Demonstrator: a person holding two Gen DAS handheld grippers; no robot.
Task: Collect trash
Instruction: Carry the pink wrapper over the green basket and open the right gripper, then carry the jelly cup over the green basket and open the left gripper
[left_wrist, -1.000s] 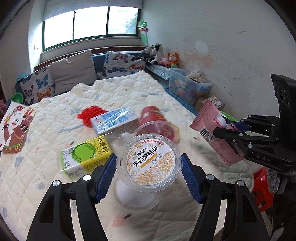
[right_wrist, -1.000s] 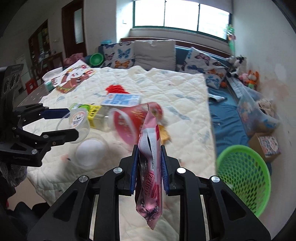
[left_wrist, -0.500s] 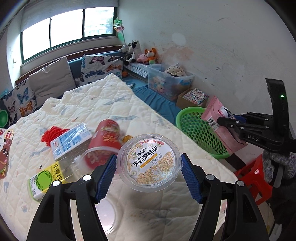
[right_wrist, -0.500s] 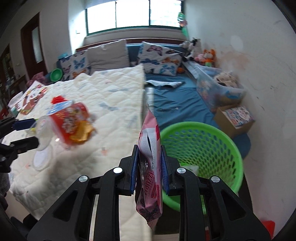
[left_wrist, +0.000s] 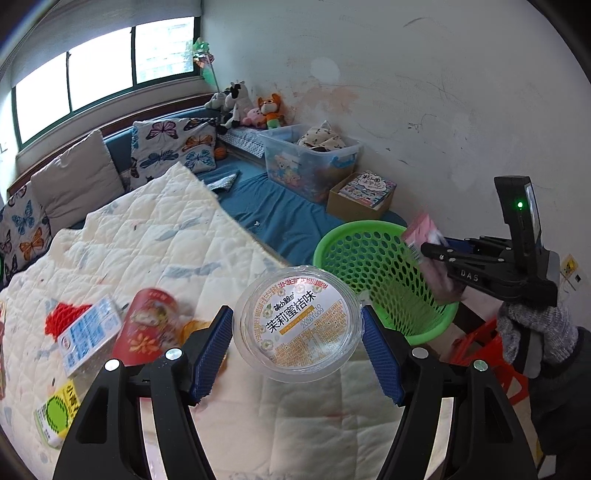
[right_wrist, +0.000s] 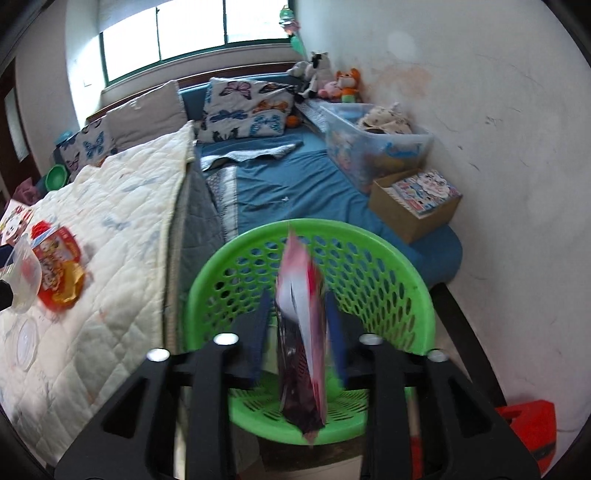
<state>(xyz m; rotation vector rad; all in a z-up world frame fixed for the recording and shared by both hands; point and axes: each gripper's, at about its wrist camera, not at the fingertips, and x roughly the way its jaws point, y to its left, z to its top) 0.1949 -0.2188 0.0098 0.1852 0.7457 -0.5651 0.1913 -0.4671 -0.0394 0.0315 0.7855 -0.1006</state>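
Home bedroom, likely a kid's room. Evidence: bed with cream quilt (left_wrist: 155, 236) over a blue sheet (right_wrist: 295, 184), butterfly-print pillows (left_wrist: 173, 147) under a wide window (left_wrist: 103, 74), stuffed toys (left_wrist: 255, 107) in the corner, clear storage bin (left_wrist: 310, 158) of toys, cardboard box (right_wrist: 413, 206) of picture books, scuffed white wall (left_wrist: 424, 92).

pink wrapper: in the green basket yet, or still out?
Out, just. The pink wrapper hangs upright over the green basket, between the right gripper pads as its jaws are opening; its lower end is not yet resting inside.
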